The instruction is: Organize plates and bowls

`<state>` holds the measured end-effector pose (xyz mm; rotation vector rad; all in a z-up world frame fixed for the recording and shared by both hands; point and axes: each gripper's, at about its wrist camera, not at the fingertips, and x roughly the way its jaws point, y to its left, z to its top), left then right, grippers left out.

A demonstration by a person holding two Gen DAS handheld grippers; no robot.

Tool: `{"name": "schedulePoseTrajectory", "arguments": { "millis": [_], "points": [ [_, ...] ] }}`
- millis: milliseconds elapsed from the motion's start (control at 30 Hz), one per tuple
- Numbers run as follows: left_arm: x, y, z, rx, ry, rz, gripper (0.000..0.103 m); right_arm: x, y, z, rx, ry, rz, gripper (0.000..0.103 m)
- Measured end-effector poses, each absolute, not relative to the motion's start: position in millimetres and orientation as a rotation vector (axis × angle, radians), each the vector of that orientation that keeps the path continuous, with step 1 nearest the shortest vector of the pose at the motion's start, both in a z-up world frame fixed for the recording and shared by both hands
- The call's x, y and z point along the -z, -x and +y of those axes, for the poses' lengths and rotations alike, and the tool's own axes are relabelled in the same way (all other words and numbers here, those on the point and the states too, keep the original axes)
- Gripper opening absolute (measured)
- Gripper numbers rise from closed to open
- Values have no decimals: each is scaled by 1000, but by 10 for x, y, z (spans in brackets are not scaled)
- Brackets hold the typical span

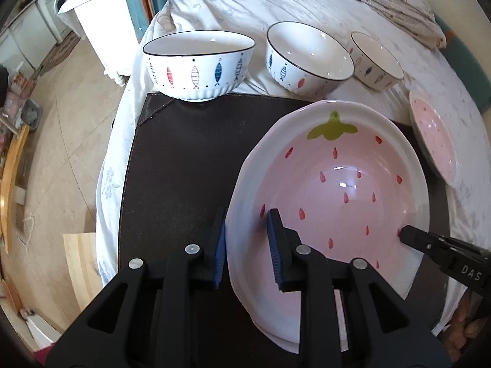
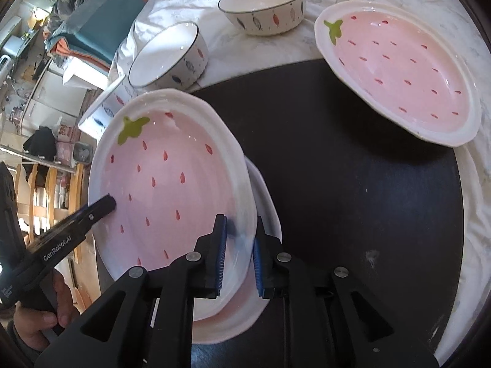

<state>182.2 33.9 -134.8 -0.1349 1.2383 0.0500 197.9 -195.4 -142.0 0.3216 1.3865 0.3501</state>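
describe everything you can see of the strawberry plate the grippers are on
The top plate is glossy, ceramic-looking, with a pink well, red seed marks, a green leaf and a wide white rim. It sits tilted on a second plate of the same kind, over a dark mat. The left hand-held gripper and the right hand-held gripper each straddle its rim on opposite sides.

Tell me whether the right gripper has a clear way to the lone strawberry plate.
Probably not yet: the right gripper is clamped on the top stacked plate's rim. Otherwise only bare dark mat lies before the lone plate.
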Motion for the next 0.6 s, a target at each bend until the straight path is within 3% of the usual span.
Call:
{"name": "schedulePoseTrajectory", "arguments": {
  "millis": [467,600],
  "points": [
    [1440,-1736,199,-40,82,1277,24,1388,-1828,-2042,-344,-359,1407,16],
    [1479,-1699,121,-31,55,1303,30,1380,-1786,-2094,-343,-379,1417,15]
  ]
}}
